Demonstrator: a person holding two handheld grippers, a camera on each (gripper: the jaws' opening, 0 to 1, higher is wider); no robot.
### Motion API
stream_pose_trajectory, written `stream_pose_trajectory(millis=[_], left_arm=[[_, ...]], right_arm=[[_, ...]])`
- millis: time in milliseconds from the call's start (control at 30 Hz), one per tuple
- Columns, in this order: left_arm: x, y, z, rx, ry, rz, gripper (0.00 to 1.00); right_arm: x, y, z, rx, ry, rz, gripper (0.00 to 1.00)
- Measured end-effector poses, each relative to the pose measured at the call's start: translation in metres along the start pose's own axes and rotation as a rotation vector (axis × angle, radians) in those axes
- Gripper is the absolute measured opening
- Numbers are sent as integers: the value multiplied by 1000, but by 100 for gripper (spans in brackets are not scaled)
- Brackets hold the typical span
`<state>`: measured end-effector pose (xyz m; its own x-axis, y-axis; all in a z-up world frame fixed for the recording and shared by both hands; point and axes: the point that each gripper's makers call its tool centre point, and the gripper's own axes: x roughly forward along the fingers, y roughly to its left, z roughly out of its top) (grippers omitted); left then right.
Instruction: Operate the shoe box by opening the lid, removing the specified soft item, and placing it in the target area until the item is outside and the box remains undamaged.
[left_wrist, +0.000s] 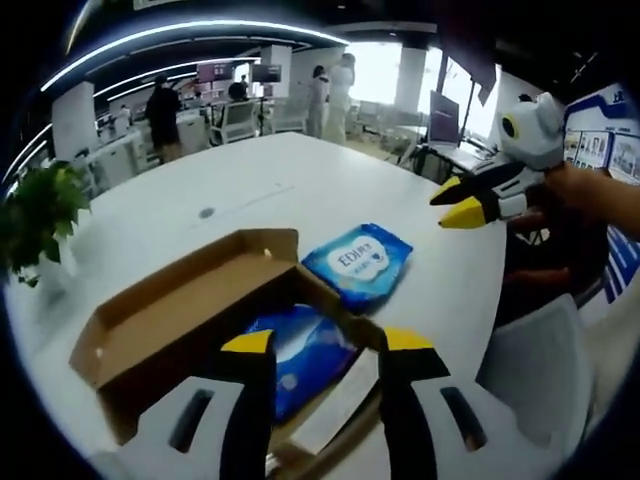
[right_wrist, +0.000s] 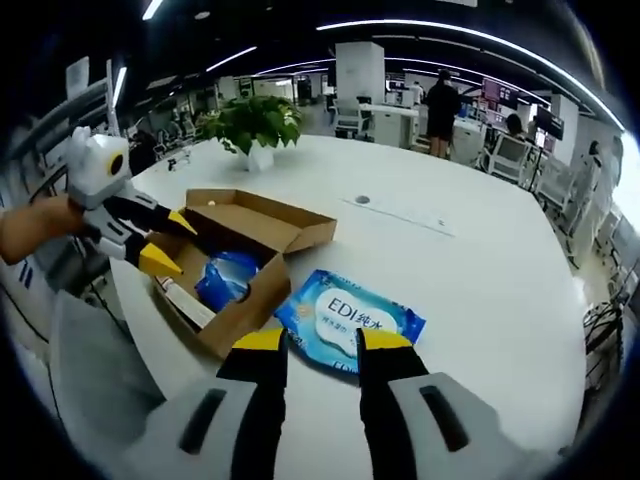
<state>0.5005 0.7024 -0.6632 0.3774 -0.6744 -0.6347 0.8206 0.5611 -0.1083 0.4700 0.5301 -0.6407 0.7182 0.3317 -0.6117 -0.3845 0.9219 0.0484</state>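
Shoe box open, one blue pack out on the bench

Shoe box (right_wrist: 240, 262) of brown card sits on the white round bench (right_wrist: 480, 260) with its lid (right_wrist: 262, 218) flipped open. Inside it lies a soft blue pack (right_wrist: 226, 276), and a white flat thing is tucked along the box's near wall. A second blue pack (right_wrist: 350, 322) with white letters lies flat on the bench, just beside the box and outside it.

In the right gripper view, the right gripper (right_wrist: 322, 345) hangs over the near edge of that outside pack. Its fingers are spread apart and hold nothing. The left gripper (right_wrist: 170, 238) comes in from the left over the end of the box, held by a hand (right_wrist: 35, 228). Its fingers are apart too, with nothing between them.

In the left gripper view, the left gripper (left_wrist: 328, 342) is above the pack inside the box (left_wrist: 185, 325). The right gripper (left_wrist: 455, 202) floats over the far side of the bench (left_wrist: 270, 185).

A green plant (right_wrist: 252, 122) in a white pot stands on the bench behind the box. People (left_wrist: 160, 112) stand far off among the desks.
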Motion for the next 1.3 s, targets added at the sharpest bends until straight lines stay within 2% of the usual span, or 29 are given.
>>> stream_pose_trajectory(millis=[267, 667, 933, 1300], left_arm=[[-11, 19, -15, -21, 6, 29, 37], [-21, 36, -33, -30, 24, 42, 33], [-17, 39, -38, -1, 38, 13, 28], [2, 32, -35, 98, 58, -71, 23]], right_arm=[[8, 20, 8, -30, -4, 39, 25], [24, 45, 16, -84, 5, 95, 25], [38, 56, 21, -133, 15, 125, 24], [59, 67, 27, -194, 33, 164, 22]])
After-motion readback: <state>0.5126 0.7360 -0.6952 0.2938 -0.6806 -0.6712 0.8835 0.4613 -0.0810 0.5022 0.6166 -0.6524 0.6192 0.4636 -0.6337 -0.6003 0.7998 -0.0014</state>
